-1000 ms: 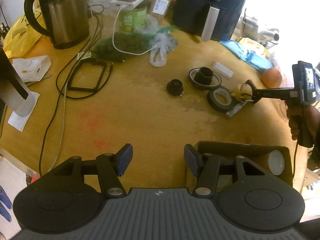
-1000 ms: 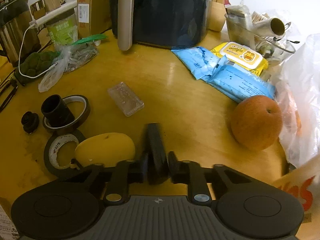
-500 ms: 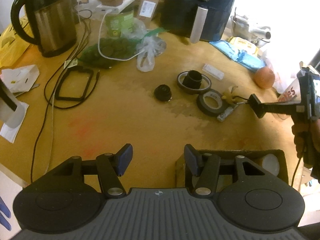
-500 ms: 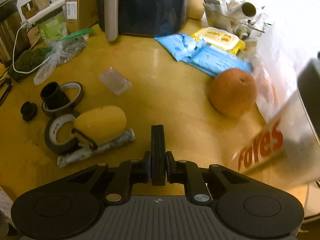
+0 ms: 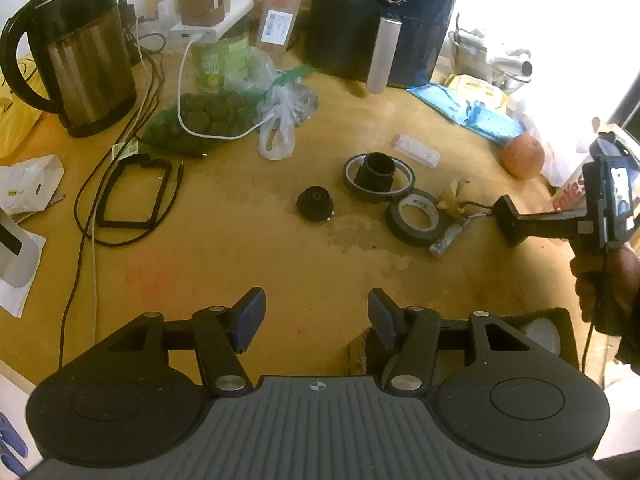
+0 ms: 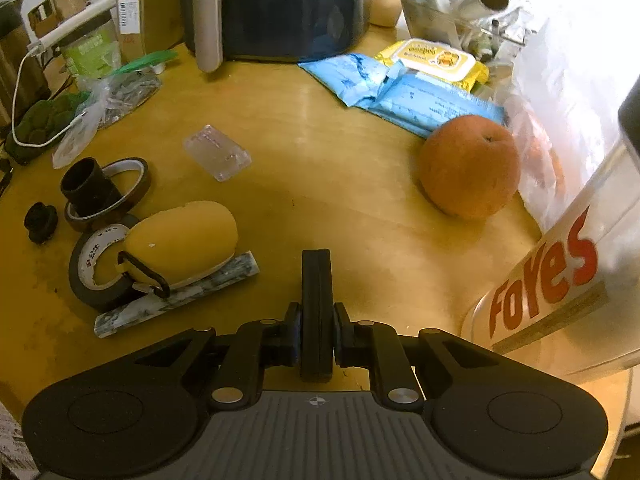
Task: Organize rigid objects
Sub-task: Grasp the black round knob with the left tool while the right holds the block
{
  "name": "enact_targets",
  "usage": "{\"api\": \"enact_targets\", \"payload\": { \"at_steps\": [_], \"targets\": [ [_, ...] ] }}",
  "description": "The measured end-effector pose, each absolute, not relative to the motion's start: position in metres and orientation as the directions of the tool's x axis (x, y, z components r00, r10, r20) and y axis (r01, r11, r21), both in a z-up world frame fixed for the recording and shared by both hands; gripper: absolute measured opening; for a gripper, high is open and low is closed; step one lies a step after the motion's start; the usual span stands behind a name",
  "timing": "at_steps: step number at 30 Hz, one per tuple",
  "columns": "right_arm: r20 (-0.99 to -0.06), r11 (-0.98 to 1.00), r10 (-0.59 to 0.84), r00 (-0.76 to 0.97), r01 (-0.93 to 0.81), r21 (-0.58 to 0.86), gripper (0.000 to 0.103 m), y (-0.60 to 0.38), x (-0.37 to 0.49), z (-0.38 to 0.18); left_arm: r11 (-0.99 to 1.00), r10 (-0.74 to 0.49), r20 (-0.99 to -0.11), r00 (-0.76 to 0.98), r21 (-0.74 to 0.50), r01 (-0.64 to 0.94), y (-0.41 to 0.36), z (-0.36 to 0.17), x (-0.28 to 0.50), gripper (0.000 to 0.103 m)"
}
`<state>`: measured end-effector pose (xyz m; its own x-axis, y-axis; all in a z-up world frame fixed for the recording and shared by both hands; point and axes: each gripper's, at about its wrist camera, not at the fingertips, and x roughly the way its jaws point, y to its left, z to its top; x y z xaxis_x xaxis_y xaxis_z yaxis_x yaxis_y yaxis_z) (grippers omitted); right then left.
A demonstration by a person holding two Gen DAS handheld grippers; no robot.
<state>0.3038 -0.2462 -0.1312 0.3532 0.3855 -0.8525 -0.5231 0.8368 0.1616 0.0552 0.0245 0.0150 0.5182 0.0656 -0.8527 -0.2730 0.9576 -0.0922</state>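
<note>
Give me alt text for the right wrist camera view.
The right gripper, shut and empty, hovers over a yellow wooden table. To its left a yellow oval object leans on a black tape roll; an orange fruit sits to the right.

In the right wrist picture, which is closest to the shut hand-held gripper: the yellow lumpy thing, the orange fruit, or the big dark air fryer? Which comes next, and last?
From the right hand-held gripper:
1. Yellow lumpy thing, just to its left, resting on a tape roll.
2. Orange fruit, farther off on the right.
3. Air fryer, at the far back of the table.
</note>
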Motion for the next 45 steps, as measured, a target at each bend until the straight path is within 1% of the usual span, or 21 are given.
{"api": "enact_targets", "payload": {
  "at_steps": [6, 15, 28, 36, 45],
  "targets": [
    [-0.851, 0.847, 0.399, 0.341, -0.494, 0.199, 0.017, -0.251, 0.304, -0.131, 0.964, 0.066, -0.846, 0.528, -0.084, -0.254, 0.027, 0.015, 0.067, 0.056],
    [-0.82, 0.853, 0.428, 0.38, -0.47, 0.227, 0.017, -0.272, 0.29, -0.11, 0.974, 0.071, -0.841, 0.537, -0.058, -0.219, 0.033, 0.002, 0.091, 0.056],
    [-0.782, 0.863, 0.448, 0.433, -0.439, 0.252, 0.018, -0.304, 0.256, -0.081, 0.99, 0.076, -0.825, 0.56, -0.002, -0.138, 0.036, -0.028, 0.124, 0.056],
    [-0.774, 0.87, 0.457, 0.437, -0.399, 0.289, 0.018, -0.323, 0.231, -0.072, 0.995, 0.075, -0.831, 0.551, 0.025, -0.097, 0.04, -0.053, 0.149, 0.056],
    [-0.762, 0.878, 0.458, 0.458, -0.368, 0.306, 0.018, -0.341, 0.215, -0.063, 0.997, 0.05, -0.85, 0.525, 0.01, -0.079, 0.046, -0.078, 0.175, 0.055]
  ]
}}
